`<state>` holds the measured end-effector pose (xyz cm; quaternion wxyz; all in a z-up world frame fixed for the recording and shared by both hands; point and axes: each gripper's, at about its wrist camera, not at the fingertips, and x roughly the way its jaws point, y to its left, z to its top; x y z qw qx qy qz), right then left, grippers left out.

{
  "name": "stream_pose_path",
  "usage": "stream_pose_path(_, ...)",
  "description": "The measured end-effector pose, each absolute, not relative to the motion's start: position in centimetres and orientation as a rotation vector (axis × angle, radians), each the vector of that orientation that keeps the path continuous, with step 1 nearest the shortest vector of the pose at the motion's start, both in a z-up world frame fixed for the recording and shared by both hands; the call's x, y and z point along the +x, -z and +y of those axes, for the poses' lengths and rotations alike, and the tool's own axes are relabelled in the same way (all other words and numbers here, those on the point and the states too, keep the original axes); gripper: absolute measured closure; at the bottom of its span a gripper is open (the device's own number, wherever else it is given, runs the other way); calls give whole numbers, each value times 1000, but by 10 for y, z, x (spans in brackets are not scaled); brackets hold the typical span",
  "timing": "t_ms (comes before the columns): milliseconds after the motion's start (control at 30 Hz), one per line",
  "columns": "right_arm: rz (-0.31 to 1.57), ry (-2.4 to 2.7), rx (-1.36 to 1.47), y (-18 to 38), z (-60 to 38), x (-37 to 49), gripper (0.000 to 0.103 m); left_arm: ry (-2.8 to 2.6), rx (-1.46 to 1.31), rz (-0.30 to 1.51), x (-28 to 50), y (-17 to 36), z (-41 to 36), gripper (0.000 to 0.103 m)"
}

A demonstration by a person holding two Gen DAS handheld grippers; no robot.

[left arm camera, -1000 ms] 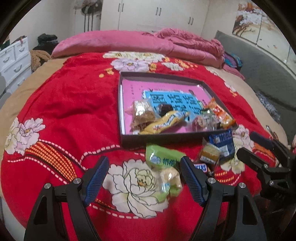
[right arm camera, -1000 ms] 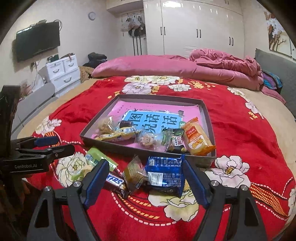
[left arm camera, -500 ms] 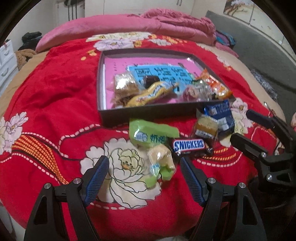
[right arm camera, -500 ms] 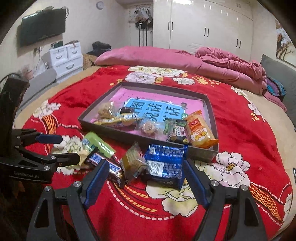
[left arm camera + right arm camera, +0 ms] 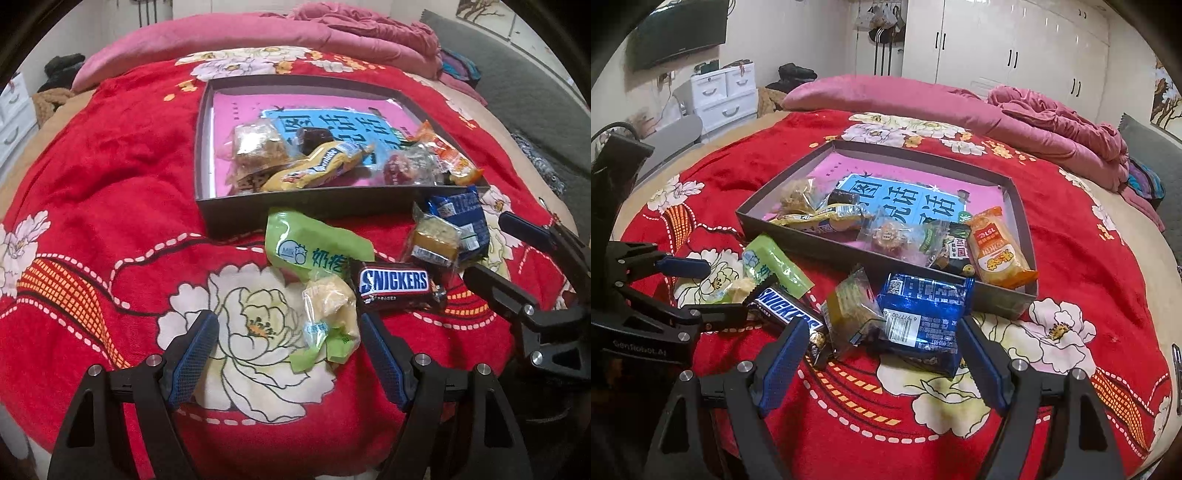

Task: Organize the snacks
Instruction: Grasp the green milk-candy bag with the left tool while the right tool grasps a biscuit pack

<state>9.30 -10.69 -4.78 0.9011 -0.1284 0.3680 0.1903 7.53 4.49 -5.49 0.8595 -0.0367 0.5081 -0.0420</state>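
Having lowered both hands toward the bed, we hold the left gripper (image 5: 286,354) apart around the pale snack packet (image 5: 328,314) at 12 o'clock and the right gripper (image 5: 882,360) apart around the blue packet (image 5: 923,314), ready to load the tray (image 5: 295,206)

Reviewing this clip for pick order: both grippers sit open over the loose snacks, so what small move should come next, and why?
Probably ease the right gripper down and close on the blue packet. Its jaws stand open with that packet lying between them on the red blanket, outside the tray. The left gripper is likewise open, framing the pale snack bag.
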Motion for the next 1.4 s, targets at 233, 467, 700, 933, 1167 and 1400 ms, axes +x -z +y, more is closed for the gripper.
stream_pose_path(233, 754, -396, -316, 52, -97, 98, 22, 58, -48, 1044, 72, 52, 48, 22)
stream_pose_path(467, 757, -378, -421, 63, -82, 104, 31, 53, -62, 1043, 74, 53, 55, 22)
stream_pose_path(700, 722, -389, -536, 70, -64, 103, 39, 57, -82, 1053, 80, 57, 57, 22)
stream_pose_path(933, 704, -409, -615, 76, -48, 104, 59, 62, -74, 1064, 86, 61, 53, 23)
stream_pose_path(1167, 759, -426, -563, 79, -48, 114, 67, 44, -77, 1076, 92, 64, 48, 25)
stream_pose_path(1400, 803, -482, -341, 67, -74, 123, 68, 56, -76, 1074, 96, 63, 38, 52)
